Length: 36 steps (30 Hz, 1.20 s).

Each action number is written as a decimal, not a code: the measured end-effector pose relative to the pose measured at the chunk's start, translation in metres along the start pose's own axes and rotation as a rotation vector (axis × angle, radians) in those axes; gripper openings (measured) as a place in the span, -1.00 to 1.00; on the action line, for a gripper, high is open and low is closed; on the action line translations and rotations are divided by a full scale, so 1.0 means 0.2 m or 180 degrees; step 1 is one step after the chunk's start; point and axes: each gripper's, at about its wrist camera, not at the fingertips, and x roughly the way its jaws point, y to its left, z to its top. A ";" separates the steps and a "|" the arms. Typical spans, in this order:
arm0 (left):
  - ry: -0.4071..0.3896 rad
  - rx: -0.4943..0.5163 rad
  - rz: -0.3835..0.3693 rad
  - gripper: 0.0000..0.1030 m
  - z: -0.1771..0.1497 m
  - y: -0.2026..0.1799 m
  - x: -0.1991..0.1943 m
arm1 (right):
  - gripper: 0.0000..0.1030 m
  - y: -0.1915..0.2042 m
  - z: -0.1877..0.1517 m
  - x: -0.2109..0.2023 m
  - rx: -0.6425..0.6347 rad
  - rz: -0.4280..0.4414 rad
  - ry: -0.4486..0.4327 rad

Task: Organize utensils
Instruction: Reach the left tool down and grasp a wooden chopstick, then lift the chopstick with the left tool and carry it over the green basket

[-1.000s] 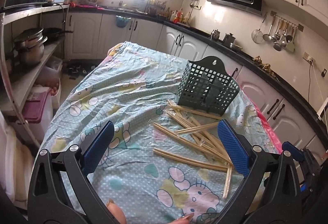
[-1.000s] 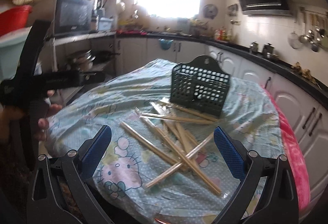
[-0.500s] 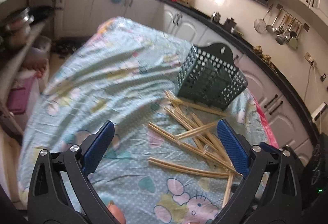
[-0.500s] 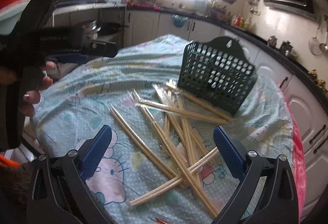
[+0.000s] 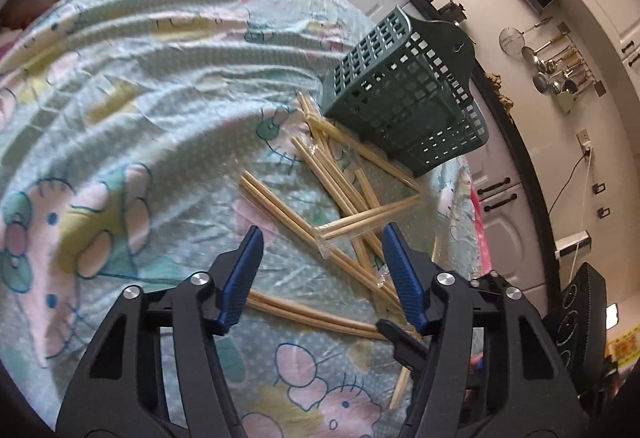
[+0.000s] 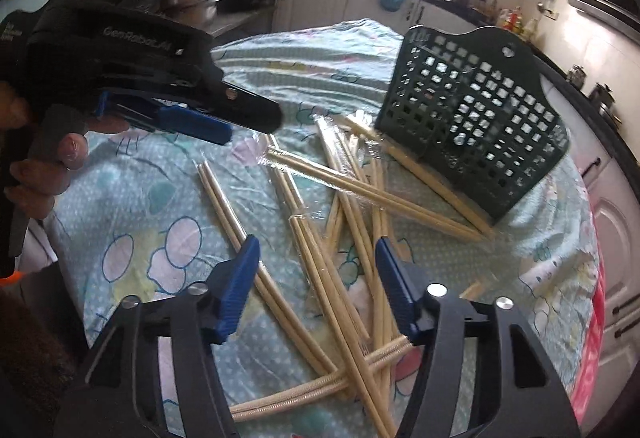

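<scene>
The chopsticks point(image 6: 320, 205) lie in a loose crossed heap on the cloth-covered surface point(image 5: 132, 85), most of them paired in clear wrappers, their far ends just beside and partly under the green basket point(image 6: 472, 109), which stands tilted at the far right of the heap; the basket looks empty from here. Your right gripper point(image 6: 318, 262) hangs over the near end of the heap with its jaws half open and nothing pressed between them; your left gripper point(image 5: 322, 258) is the same, half open above a wrapped pair, gripping nothing. Pick one pair that lies on top, not one pinned under others; line the jaws across its length, come down until both pads straddle it, then close near the middle so it lifts level; a hold at the tip would likely let it swing and drag its neighbours. Against the earlier frames, both sets of jaws have just been closing from wide to about half, with nothing caught; both grippers now sit lower, nearer the heap and tipped more steeply toward it.
</scene>
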 end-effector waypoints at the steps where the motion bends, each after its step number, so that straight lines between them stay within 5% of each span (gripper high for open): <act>1: 0.0016 -0.0047 -0.0030 -0.01 0.00 0.01 0.01 | -0.03 0.00 0.00 0.02 -0.0019 0.0012 0.0027; 7: 0.0123 -0.0170 -0.0056 -0.15 0.00 0.02 0.08 | -0.42 -0.02 0.00 0.09 -0.0106 0.0063 0.0139; 12: 0.0127 -0.0191 -0.0068 -0.63 0.02 0.01 0.10 | -0.84 -0.04 -0.01 0.07 -0.0155 0.0062 0.0072; 15: 0.0095 -0.0136 -0.0052 -0.85 0.02 0.00 0.10 | -0.88 -0.09 0.00 0.01 -0.0060 0.0082 -0.0061; 26: -0.0200 0.0227 -0.0137 -0.92 0.11 -0.19 -0.03 | -0.89 -0.35 0.04 -0.26 0.0439 -0.0119 -0.0557; 36: -0.0491 0.0804 -0.0259 -0.96 0.26 -0.55 -0.21 | -0.89 -0.56 0.22 -0.60 0.0647 -0.0370 -0.1256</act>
